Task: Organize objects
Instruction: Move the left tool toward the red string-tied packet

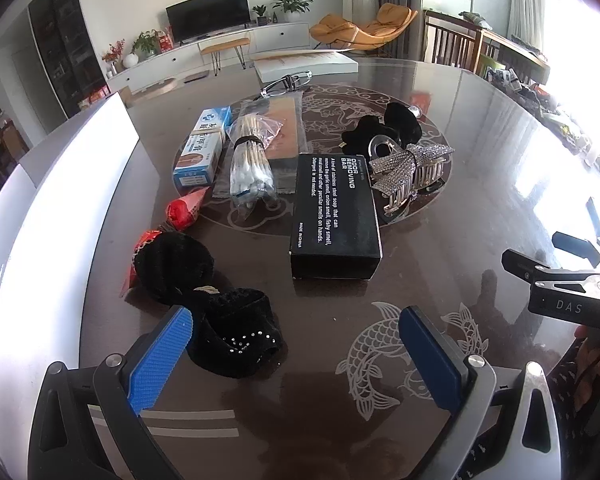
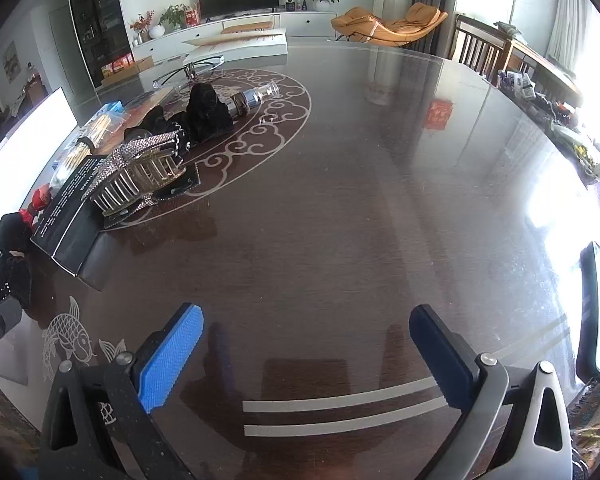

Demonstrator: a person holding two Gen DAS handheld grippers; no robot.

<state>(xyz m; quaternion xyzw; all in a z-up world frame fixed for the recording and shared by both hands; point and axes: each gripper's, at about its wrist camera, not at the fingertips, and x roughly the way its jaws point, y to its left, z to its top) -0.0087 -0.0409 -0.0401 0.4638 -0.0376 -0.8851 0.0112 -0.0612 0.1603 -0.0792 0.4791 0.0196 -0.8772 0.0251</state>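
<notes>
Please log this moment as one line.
left gripper: jaws open, empty | right gripper: jaws open, empty | black box: on table

box (image 1: 335, 216): on table (image 1: 440, 240), centre
swabs (image 1: 250, 168): left of box
hair claw (image 1: 410, 174): right of box

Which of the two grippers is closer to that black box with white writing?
Left. The left gripper hangs open just short of the black box, which lies straight ahead. The right gripper is open over bare table, with the box far off to its left.
</notes>
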